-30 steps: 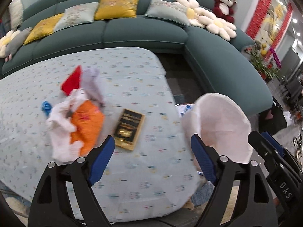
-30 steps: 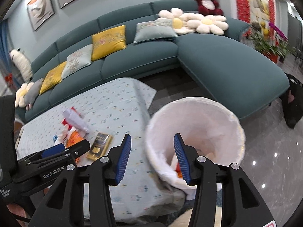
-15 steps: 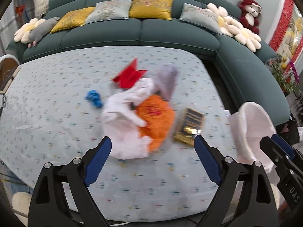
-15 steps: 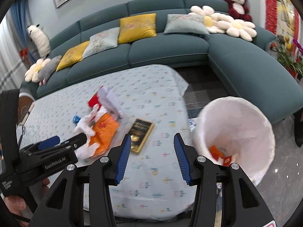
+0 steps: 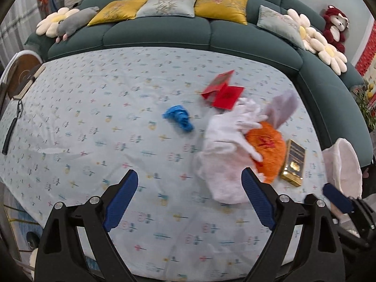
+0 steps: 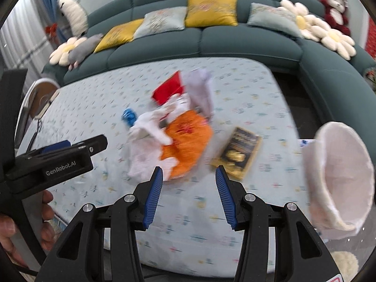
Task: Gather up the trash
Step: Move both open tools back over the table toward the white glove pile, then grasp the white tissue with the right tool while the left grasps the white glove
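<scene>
Trash lies on the patterned tablecloth (image 5: pixel 94 108): a white wrapper (image 5: pixel 223 155), an orange bag (image 5: pixel 268 148), red envelopes (image 5: pixel 225 91), a blue scrap (image 5: pixel 179 117), a pale lilac piece (image 5: pixel 283 108) and a gold-black box (image 5: pixel 293 162). The white-lined bin (image 5: pixel 343 166) stands off the table's right edge. My left gripper (image 5: pixel 189 197) is open and empty, above the near table, its right finger by the white wrapper. My right gripper (image 6: pixel 189 188) is open and empty, just short of the orange bag (image 6: pixel 185 138) and the box (image 6: pixel 239 152). The bin (image 6: pixel 338 171) is at its right.
A teal corner sofa (image 5: pixel 164 33) with cushions and plush toys wraps the far side and right. A round wooden-topped stand (image 5: pixel 21 72) is at the table's left end. A black cord (image 5: pixel 11 127) lies on the left of the cloth.
Both grippers have swung left, away from the bin and over the table. The trash pile now sits ahead of them, and the bin has slid to the right edge of both views.
</scene>
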The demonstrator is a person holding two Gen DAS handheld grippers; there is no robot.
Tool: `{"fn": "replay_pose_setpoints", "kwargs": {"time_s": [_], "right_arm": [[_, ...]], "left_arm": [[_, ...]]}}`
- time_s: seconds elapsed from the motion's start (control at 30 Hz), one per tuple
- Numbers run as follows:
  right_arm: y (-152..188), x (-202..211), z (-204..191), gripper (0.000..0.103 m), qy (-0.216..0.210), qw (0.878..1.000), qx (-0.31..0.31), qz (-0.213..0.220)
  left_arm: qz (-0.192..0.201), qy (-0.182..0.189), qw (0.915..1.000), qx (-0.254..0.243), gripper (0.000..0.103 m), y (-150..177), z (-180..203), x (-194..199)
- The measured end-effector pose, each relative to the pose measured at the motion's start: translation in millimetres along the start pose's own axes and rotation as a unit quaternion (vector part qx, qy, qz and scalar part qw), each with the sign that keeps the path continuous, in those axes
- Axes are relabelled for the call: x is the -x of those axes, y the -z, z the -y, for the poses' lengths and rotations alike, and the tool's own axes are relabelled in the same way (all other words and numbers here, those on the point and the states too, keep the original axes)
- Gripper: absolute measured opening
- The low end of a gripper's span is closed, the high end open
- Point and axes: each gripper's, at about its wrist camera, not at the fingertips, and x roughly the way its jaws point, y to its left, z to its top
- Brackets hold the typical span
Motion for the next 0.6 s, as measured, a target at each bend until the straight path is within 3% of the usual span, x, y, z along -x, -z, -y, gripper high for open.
{"fn": "replay_pose_setpoints", "kwargs": {"time_s": [0.37, 0.43, 0.57, 0.6], "right_arm": [[-9, -64, -31, 0.042, -0.018, 0.999, 0.006, -0.05], [-8, -73, -31, 0.035, -0.021, 0.998, 0.006, -0.061], [-2, -83, -27, 0.002, -0.043, 0.996, 0.002, -0.081], [0, -81, -25, 0.002, -0.047, 0.996, -0.001, -0.079]], "left_arm": [[-0.019, -0.006, 0.9997, 0.012, 0.085, -3, -26, -23], [-0.022, -0.001, 0.9997, 0.012, 0.085, -4, -25, -29], [-0.028, 0.01, 0.9995, 0.009, 0.085, -8, -17, -39], [-0.028, 0.013, 0.9995, 0.008, 0.085, -10, -13, -41]]}}
